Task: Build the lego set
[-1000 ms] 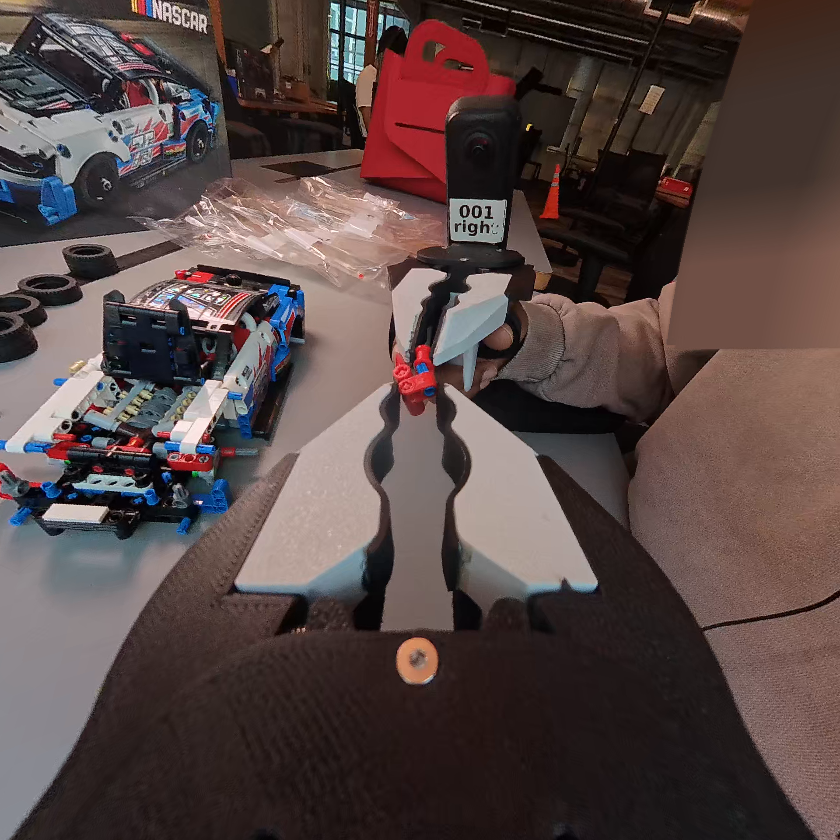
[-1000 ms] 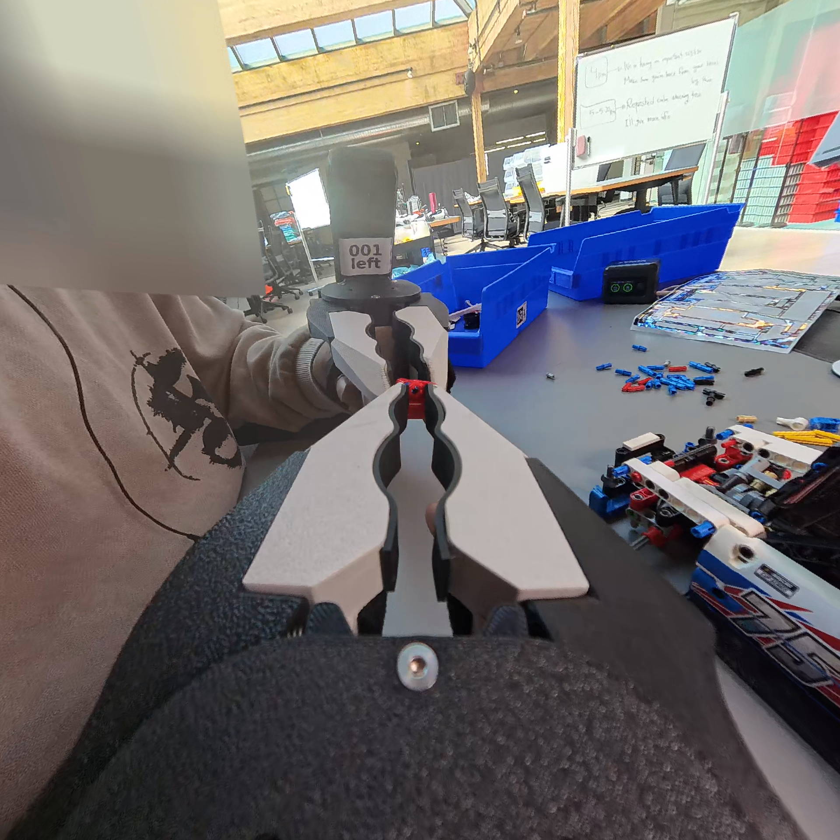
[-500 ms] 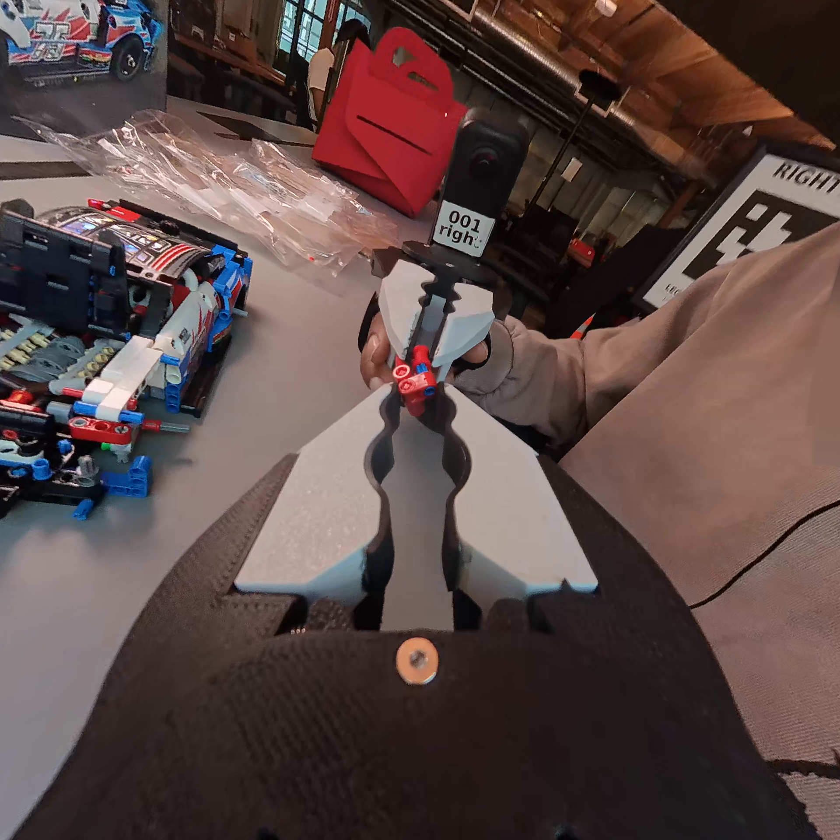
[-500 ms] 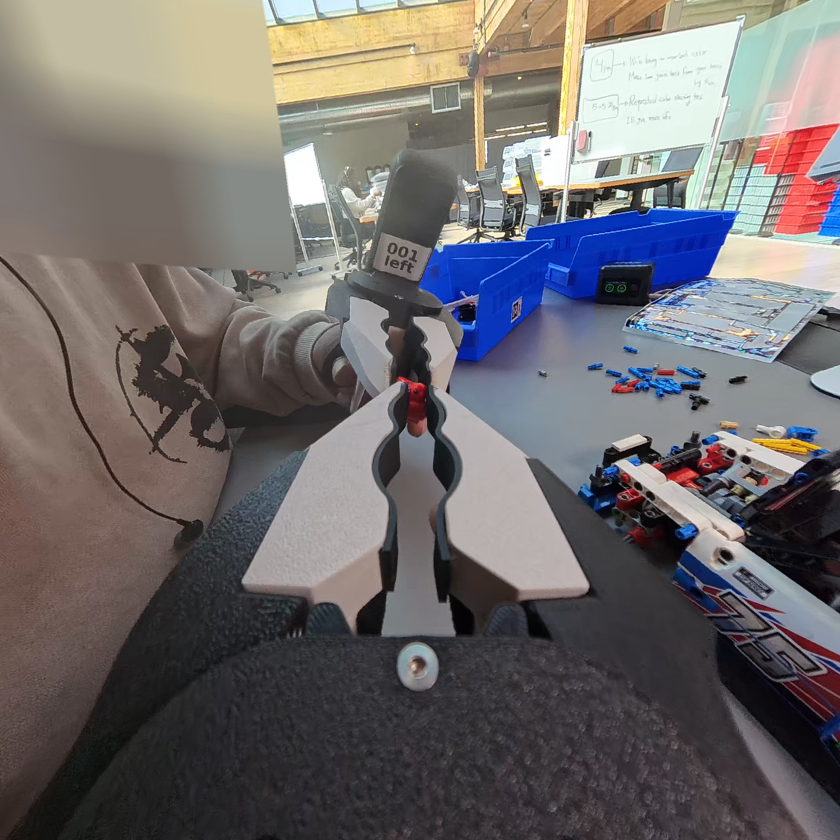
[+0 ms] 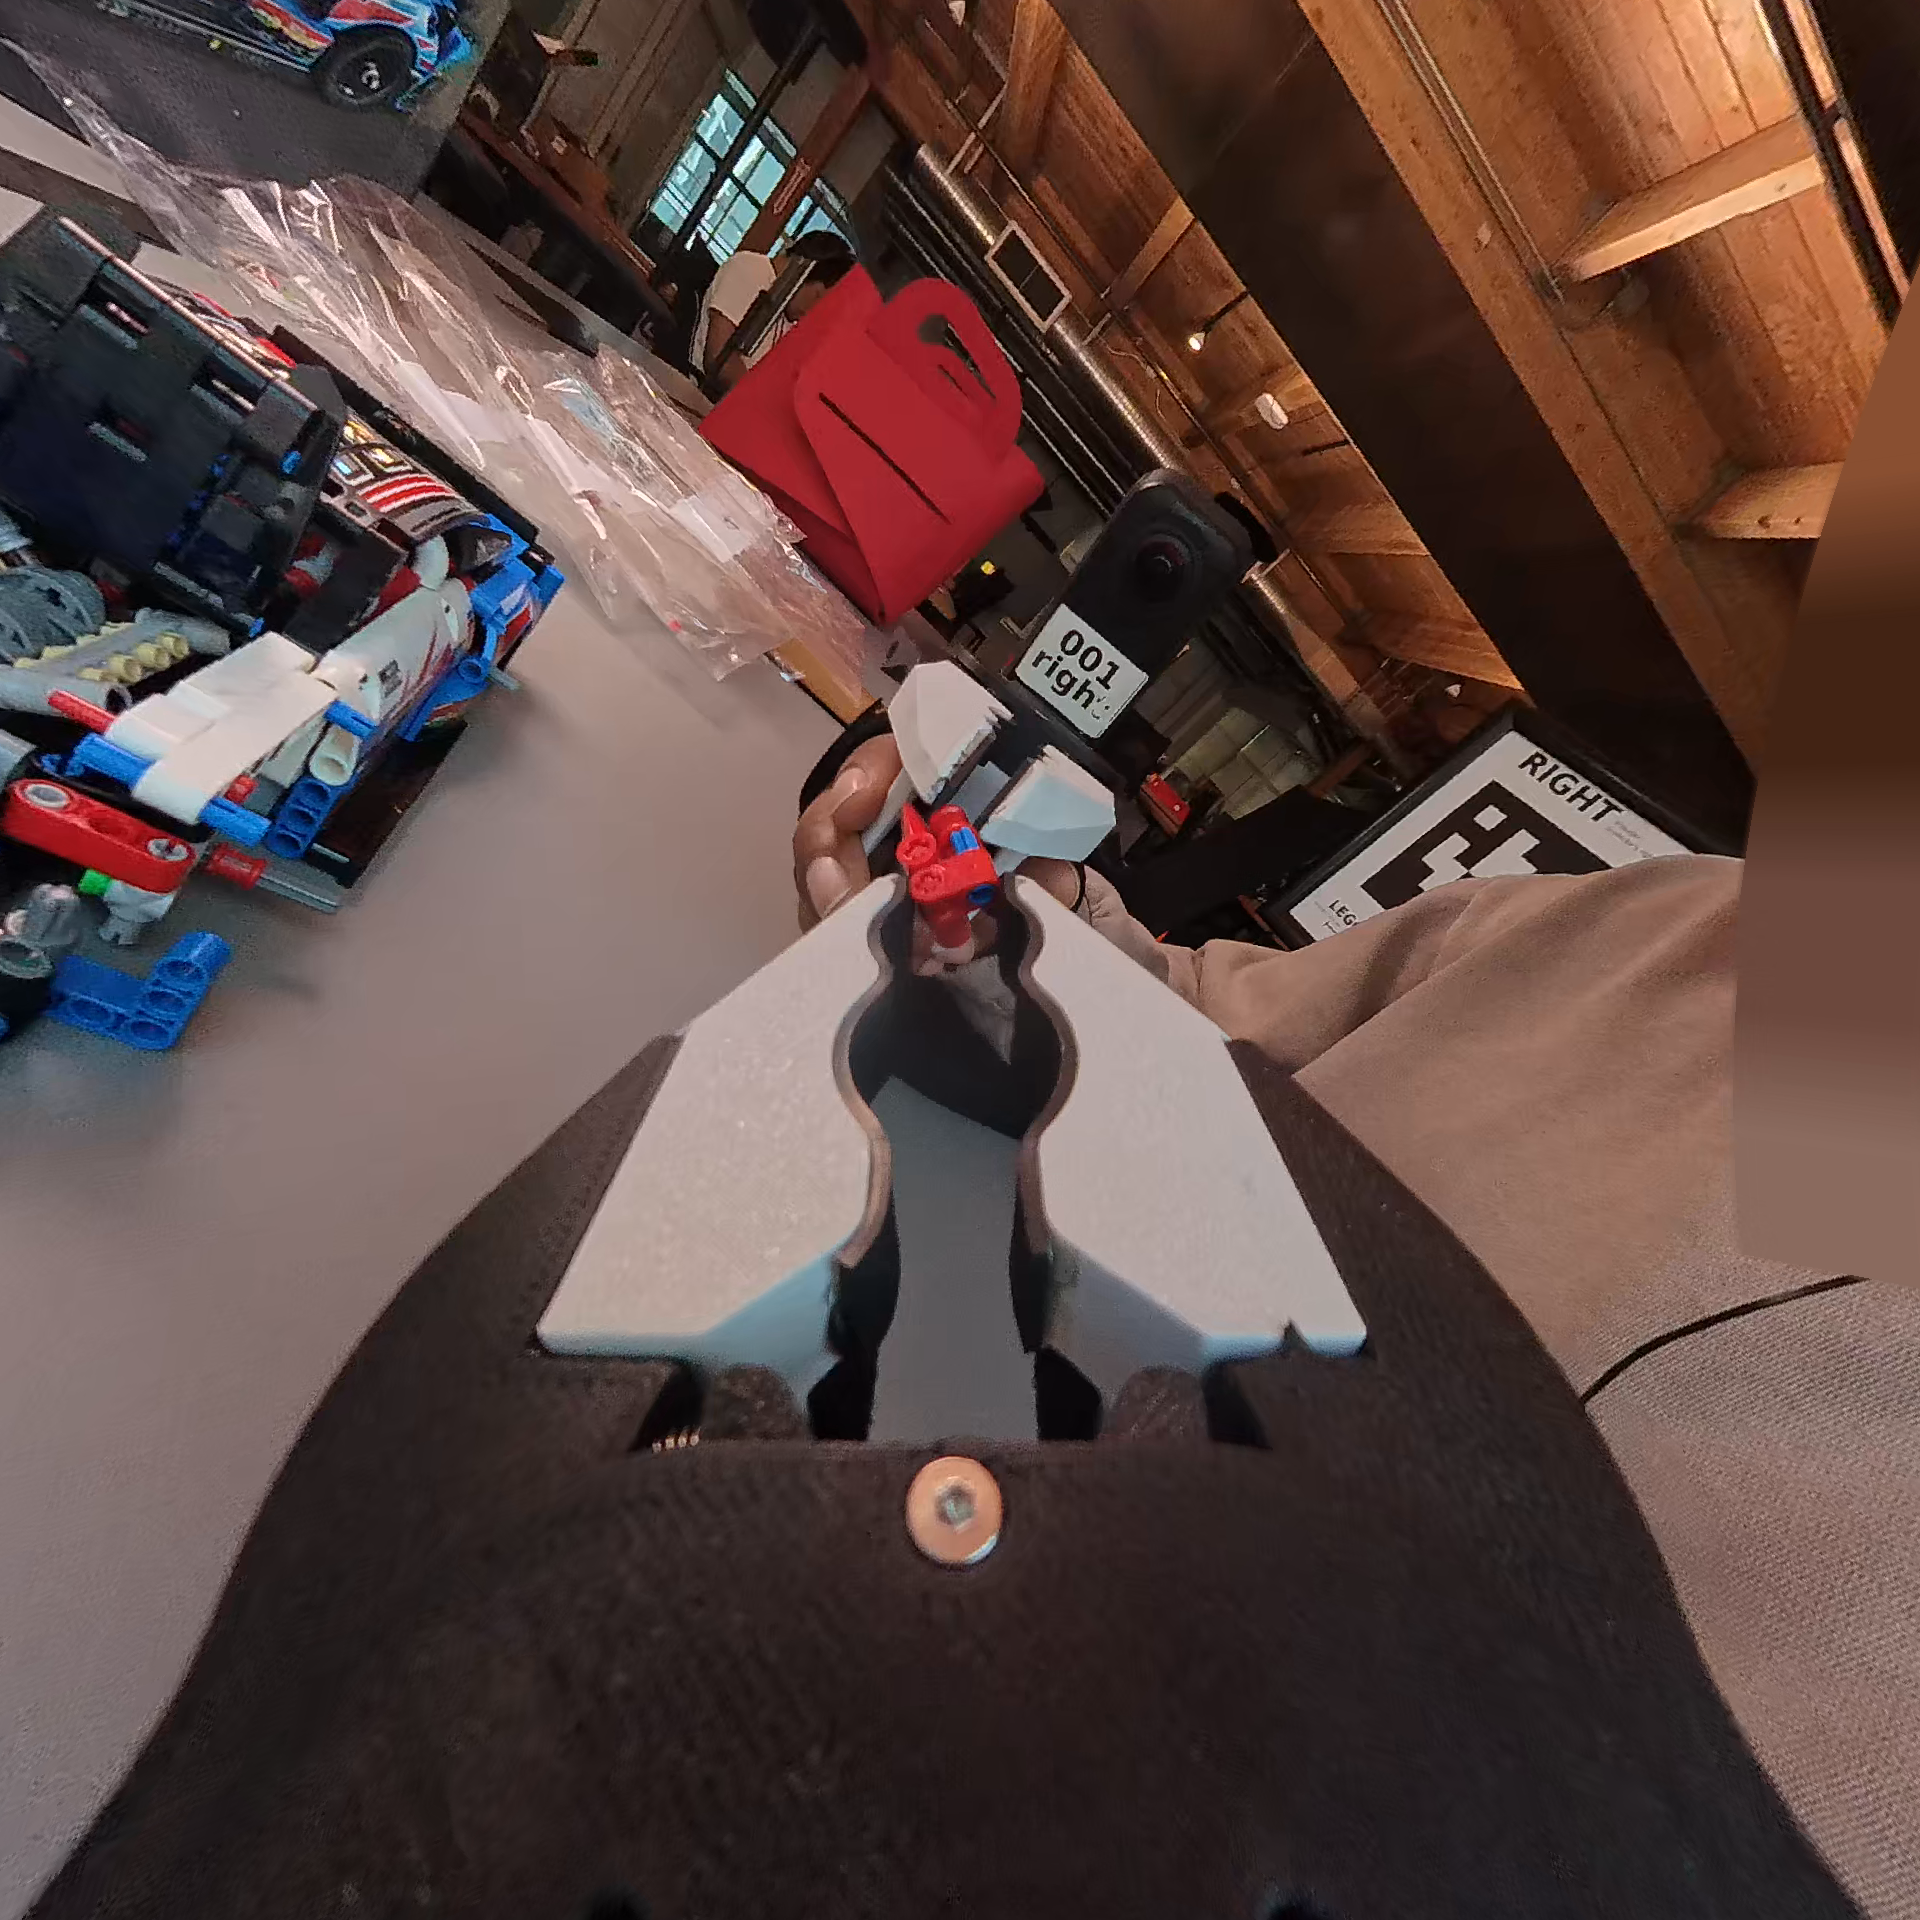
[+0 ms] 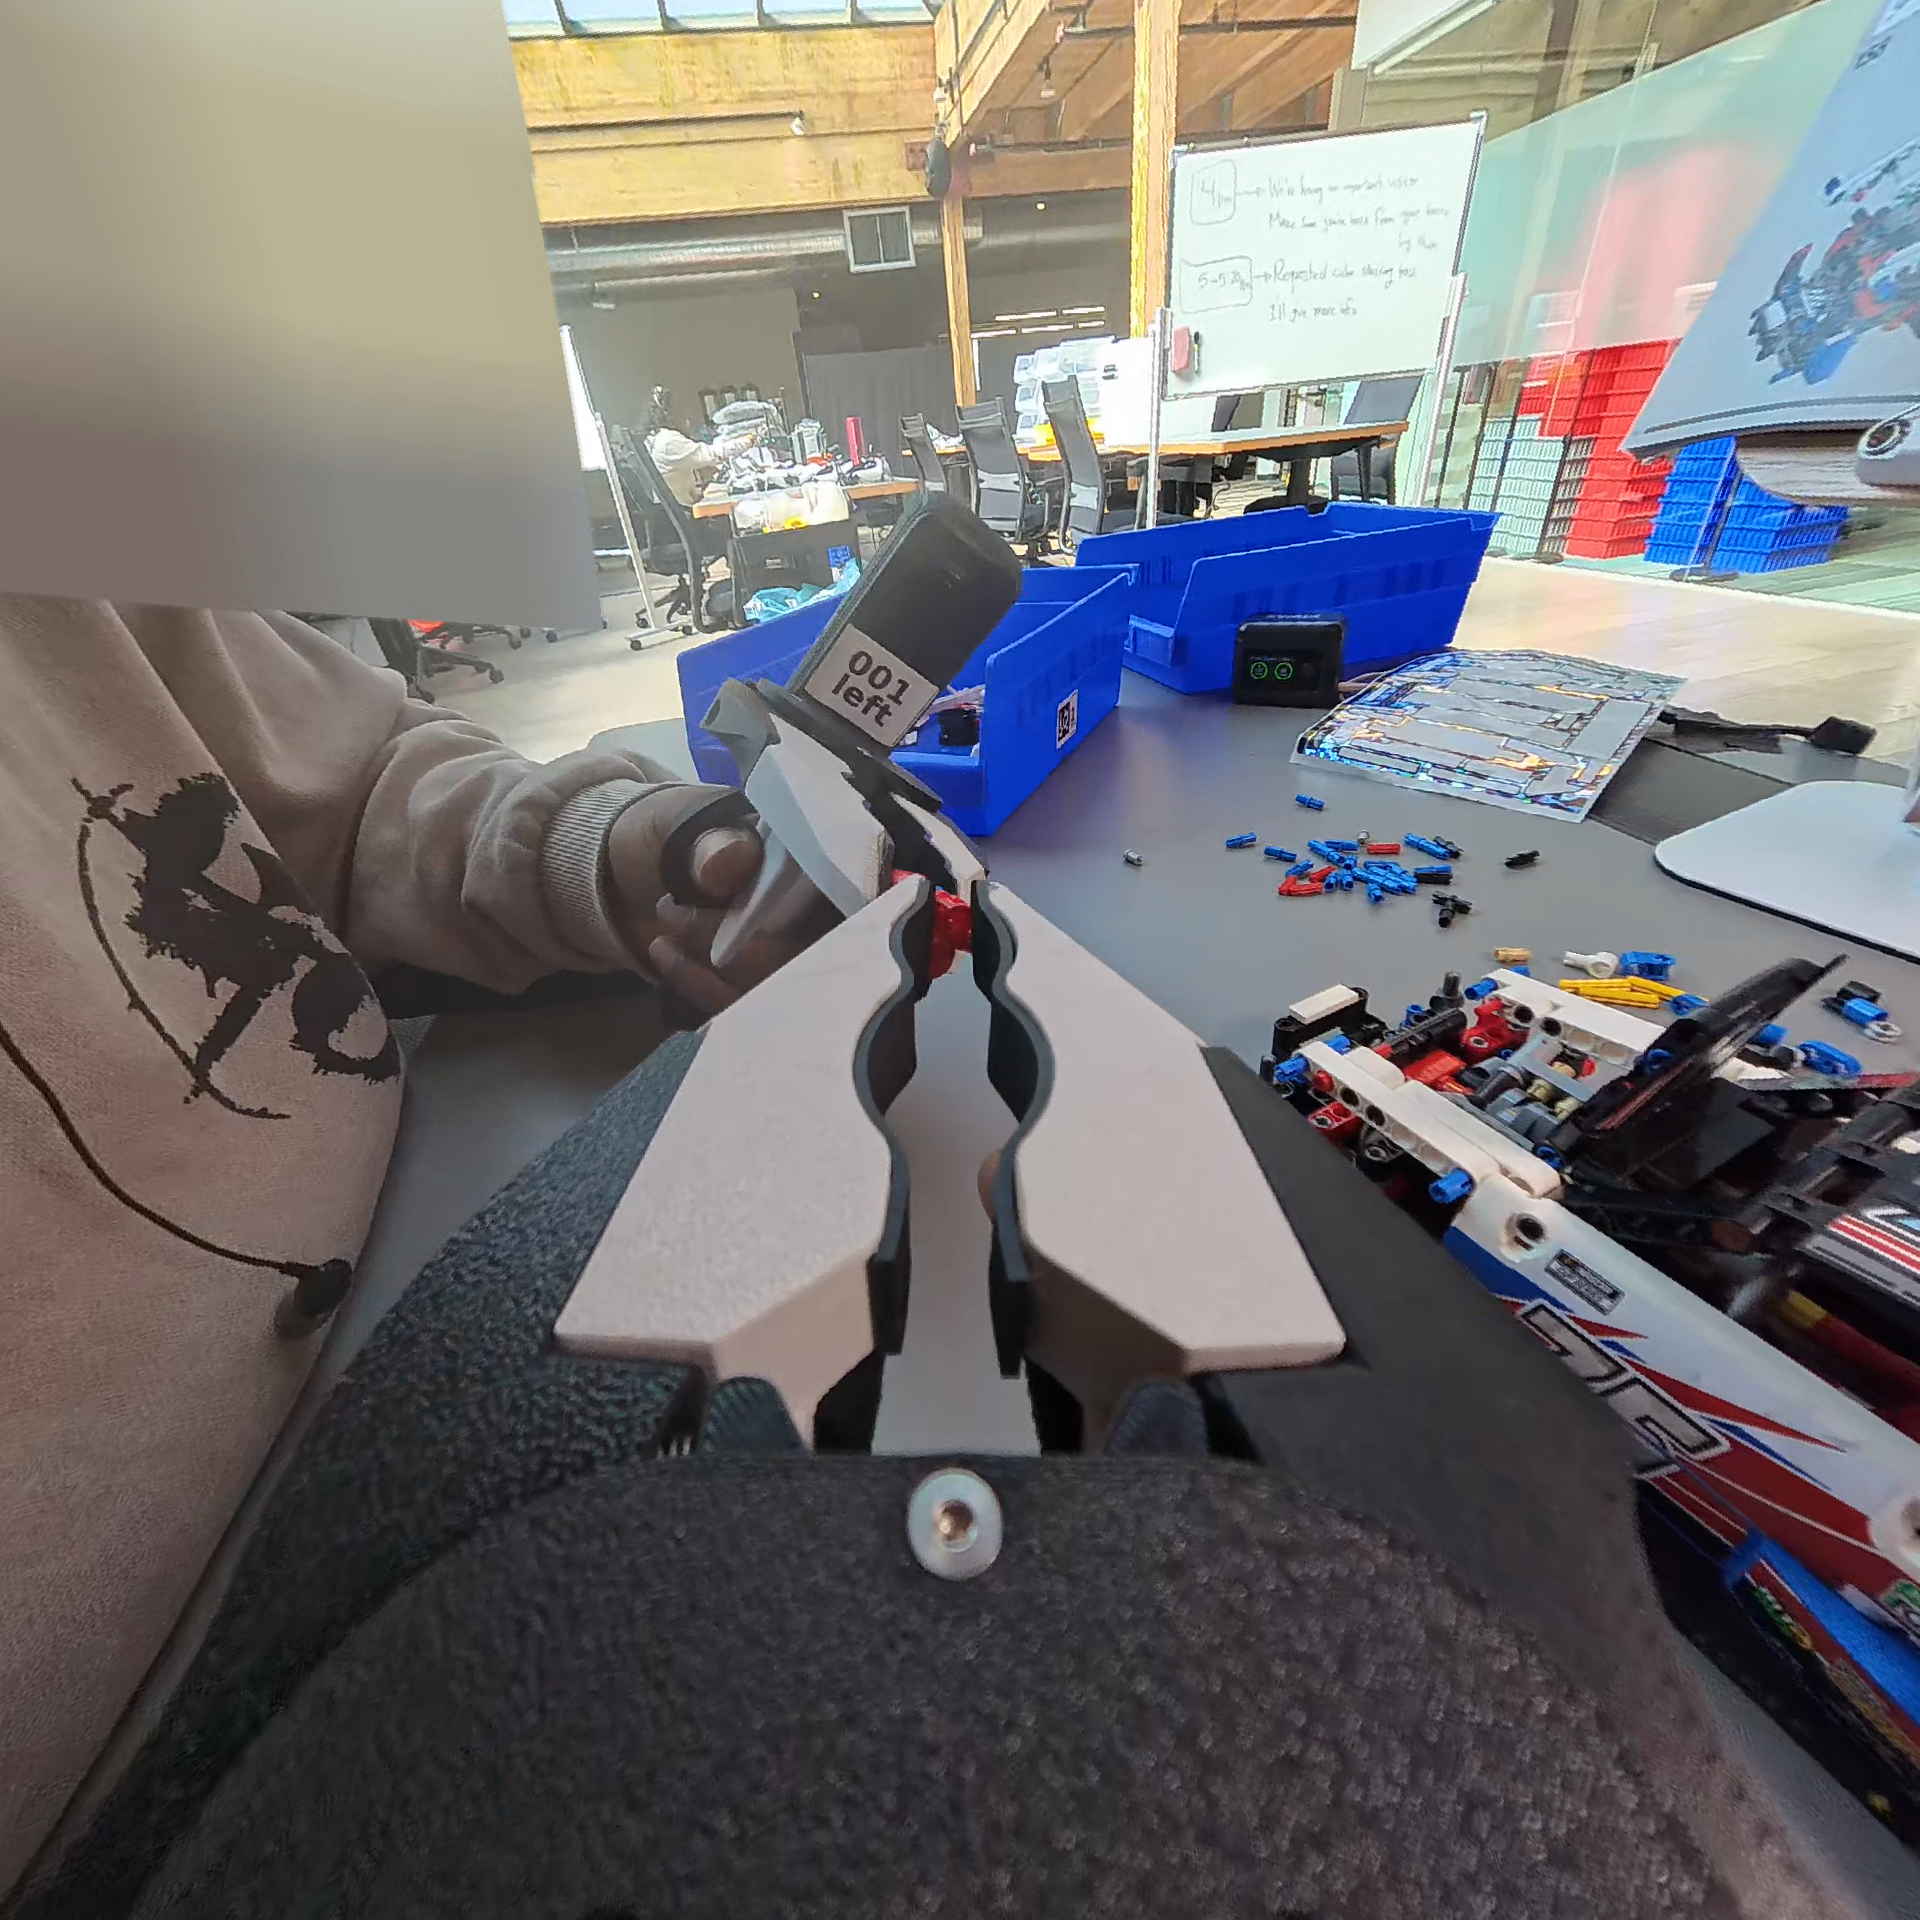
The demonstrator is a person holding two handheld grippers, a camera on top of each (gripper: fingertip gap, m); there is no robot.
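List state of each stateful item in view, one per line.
left hand-held gripper: shut on red piece, held in the air
right hand-held gripper: shut on red piece
red piece: pinched between both, off the table
lego car: partly built, on table
blue bins: open-topped
plastic bags: crumpled, look empty

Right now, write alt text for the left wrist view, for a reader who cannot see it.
The left gripper and the right gripper meet tip to tip on a small red and blue lego piece above a grey table. A part-built blue, white and red lego car sits at left, with clear plastic bags behind it.
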